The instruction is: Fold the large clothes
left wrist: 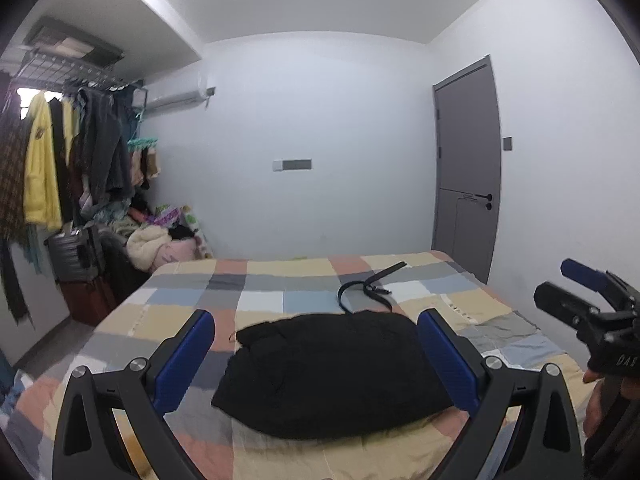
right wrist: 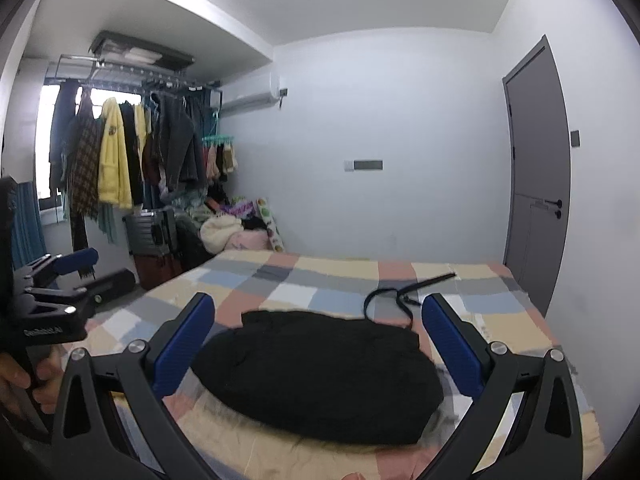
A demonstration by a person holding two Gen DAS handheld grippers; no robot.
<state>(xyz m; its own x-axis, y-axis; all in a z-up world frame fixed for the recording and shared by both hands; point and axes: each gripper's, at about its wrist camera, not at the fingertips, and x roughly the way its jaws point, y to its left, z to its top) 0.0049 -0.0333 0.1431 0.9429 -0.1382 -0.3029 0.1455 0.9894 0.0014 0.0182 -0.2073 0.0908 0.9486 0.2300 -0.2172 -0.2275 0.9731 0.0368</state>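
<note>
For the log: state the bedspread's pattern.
Bedspread: patchwork checks in peach, cream, grey, blue; clearest in left wrist view.

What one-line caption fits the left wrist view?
Open left hand-held gripper hovers over a black garment on the checked bedspread, belt beyond.

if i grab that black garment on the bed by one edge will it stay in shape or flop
The black garment will probably flop: it lies in a soft rounded heap with wrinkles, so a lifted edge should drape and unfold. It looks bulky, perhaps thick, so likely some weight. On the patchwork bedspread it would likely drag and bunch rather than slide.
</note>
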